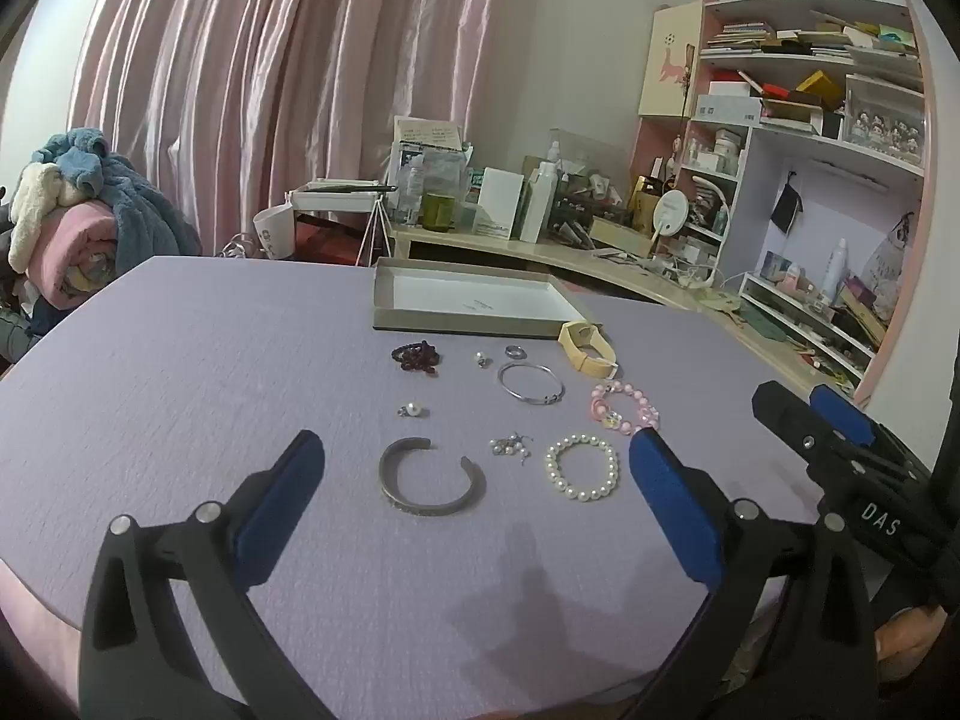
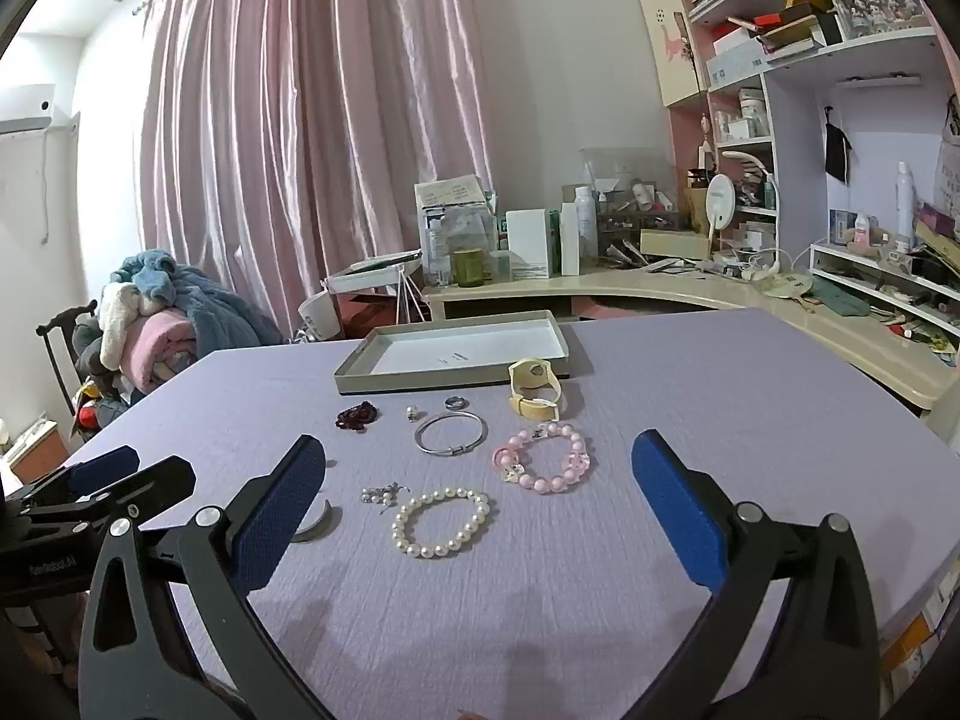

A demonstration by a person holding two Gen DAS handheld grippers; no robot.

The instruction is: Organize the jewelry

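Two grippers spread wide, nothing held, jewelry laid out short of the tray (image 1: 462,324).

Left gripper (image 1: 477,468) centred on grey cuff bangle (image 1: 431,480), just ahead between its fingers, gap facing away. Right gripper (image 2: 480,474) lined up on pearl bracelet (image 2: 441,523), flat, straight ahead. Likely one piece each, tray beyond.

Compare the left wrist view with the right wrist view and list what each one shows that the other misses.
Only the left wrist view shows the whole grey open cuff and the single pearl ring. Only the right wrist view shows the wall air conditioner. Both show the tray, the white pearl bracelet, the pink bead bracelet and the silver bangle.
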